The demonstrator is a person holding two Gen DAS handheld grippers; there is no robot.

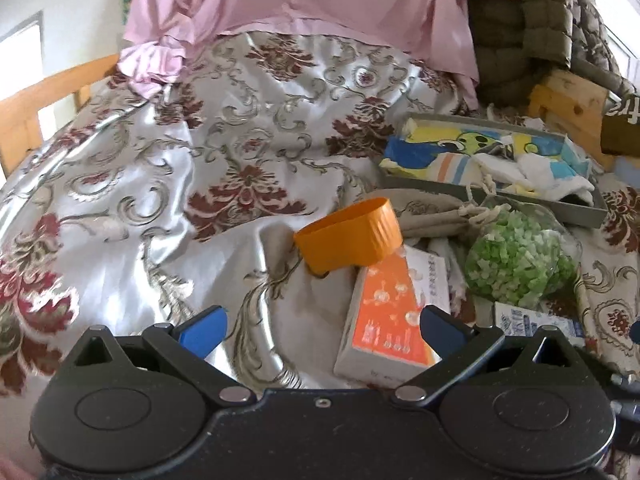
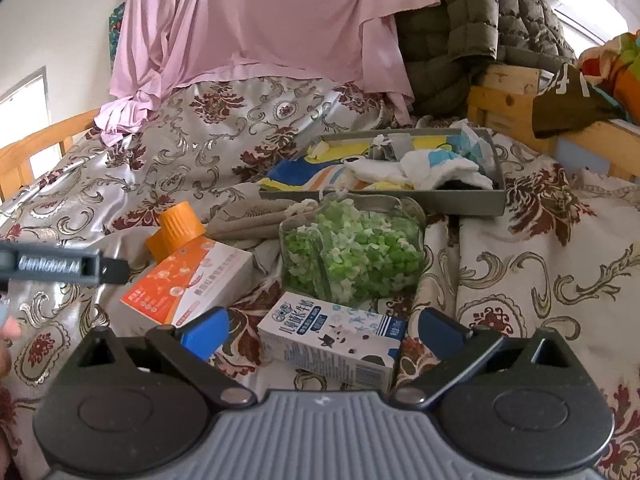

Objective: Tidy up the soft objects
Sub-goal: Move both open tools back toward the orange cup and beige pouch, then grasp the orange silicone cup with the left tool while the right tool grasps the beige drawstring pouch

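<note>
I'm over a bed [image 1: 168, 128] with a slippery satin cover. Both tools, left tool [image 1: 320, 326] and right tool [image 2: 322, 326], are spread, holding nothing. Soft cloths [image 2: 420, 172] sit in the grey tray [image 2: 498, 184]. Risk: snagging the cover or nudging the milk carton [image 2: 332, 336] instead.

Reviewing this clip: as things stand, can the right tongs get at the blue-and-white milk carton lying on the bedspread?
Probably yes. The right tongs are open, and the milk carton lies flat just ahead between the fingers, with nothing on top of it. The bag of green pieces sits close behind it but does not block the near side.
</note>
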